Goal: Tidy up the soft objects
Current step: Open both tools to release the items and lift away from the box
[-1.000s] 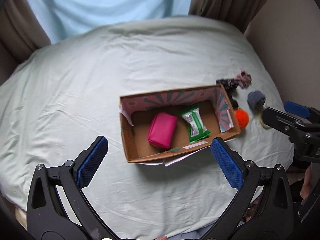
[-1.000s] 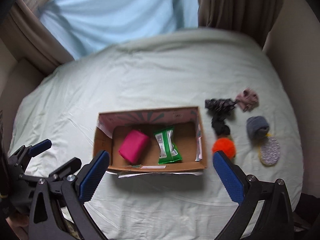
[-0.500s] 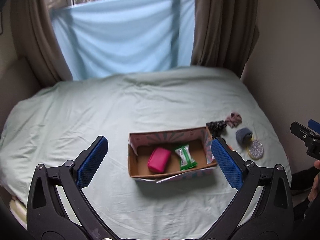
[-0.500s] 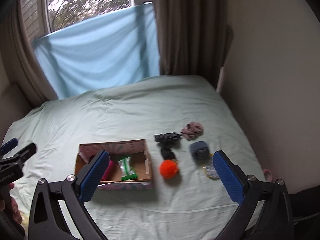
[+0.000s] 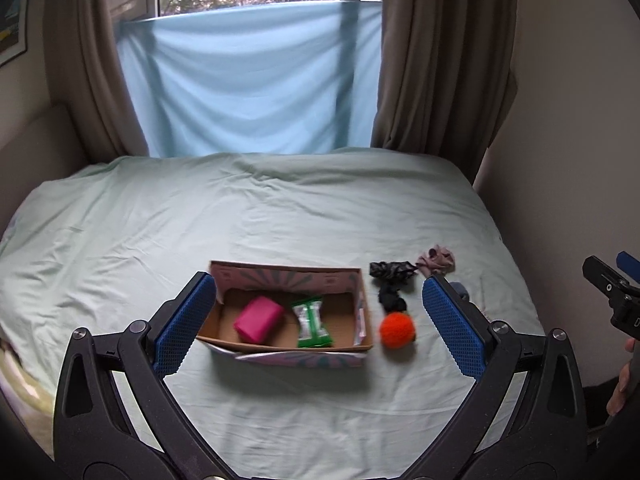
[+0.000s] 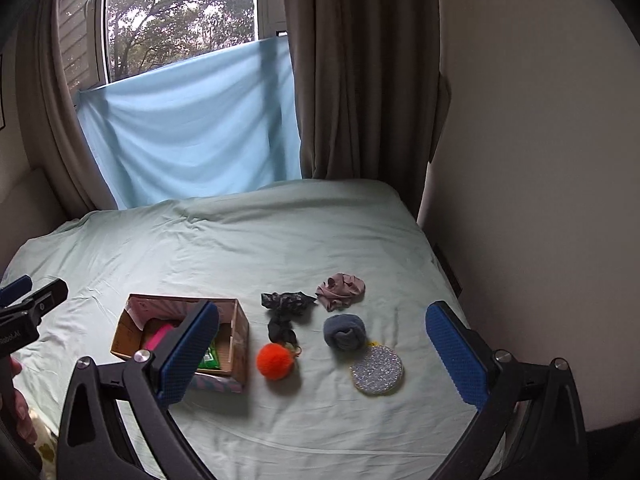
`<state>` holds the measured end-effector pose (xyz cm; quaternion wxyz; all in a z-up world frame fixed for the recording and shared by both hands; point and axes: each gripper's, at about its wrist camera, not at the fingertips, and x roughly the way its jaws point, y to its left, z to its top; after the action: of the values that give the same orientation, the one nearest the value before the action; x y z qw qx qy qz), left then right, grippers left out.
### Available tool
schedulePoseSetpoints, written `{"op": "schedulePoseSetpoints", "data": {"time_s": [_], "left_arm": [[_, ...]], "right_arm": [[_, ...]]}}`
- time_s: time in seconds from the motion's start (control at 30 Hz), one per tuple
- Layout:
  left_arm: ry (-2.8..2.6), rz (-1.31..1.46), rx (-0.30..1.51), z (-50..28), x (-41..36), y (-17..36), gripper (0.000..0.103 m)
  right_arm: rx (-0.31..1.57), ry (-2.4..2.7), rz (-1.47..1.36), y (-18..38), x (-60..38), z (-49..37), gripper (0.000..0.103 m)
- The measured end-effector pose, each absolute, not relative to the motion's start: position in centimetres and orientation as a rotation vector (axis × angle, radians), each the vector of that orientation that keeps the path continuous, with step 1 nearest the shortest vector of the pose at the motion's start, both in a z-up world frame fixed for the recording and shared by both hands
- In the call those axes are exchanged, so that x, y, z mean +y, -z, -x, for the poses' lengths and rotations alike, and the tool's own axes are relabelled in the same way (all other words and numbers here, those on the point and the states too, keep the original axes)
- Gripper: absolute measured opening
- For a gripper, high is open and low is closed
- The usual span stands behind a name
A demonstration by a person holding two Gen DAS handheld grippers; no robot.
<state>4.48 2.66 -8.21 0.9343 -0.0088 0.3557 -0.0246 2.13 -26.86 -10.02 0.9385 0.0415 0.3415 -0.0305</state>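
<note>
Ahead of right gripper [image 6: 320,352], between its spread, empty fingers: orange pompom [image 6: 277,361], grey sock ball [image 6: 345,331], black fabric [image 6: 285,308], pink scrunchie [image 6: 341,290], glitter disc [image 6: 377,369], all loose on bedsheet [image 6: 280,240], right of cardboard box [image 6: 237,336]. Left gripper [image 5: 320,324] likewise released, holding nothing, box ahead with pink pouch [image 5: 259,317], green packet [image 5: 311,321] inside. Pompom likely light, squashy, may roll; pinch across its middle. Fabric limp; grab bunched centre.
</note>
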Motion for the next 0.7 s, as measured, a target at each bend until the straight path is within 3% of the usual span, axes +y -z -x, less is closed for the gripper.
{"op": "schedulePoseSetpoints", "data": {"time_s": [0.4,0.7], "left_arm": [[0.048,0.004,0.814,-9.9,-7.3,12.5,0.103],[0.101,-0.028,0.902,-17.3,-12.3,18.6,0.103]], "right_arm": [[0.798,-0.041,-0.102,15.0,-33.7,-7.6,0.103],[0.882,-0.075,-0.156,21.1,-35.6,-13.2,0.103]]}}
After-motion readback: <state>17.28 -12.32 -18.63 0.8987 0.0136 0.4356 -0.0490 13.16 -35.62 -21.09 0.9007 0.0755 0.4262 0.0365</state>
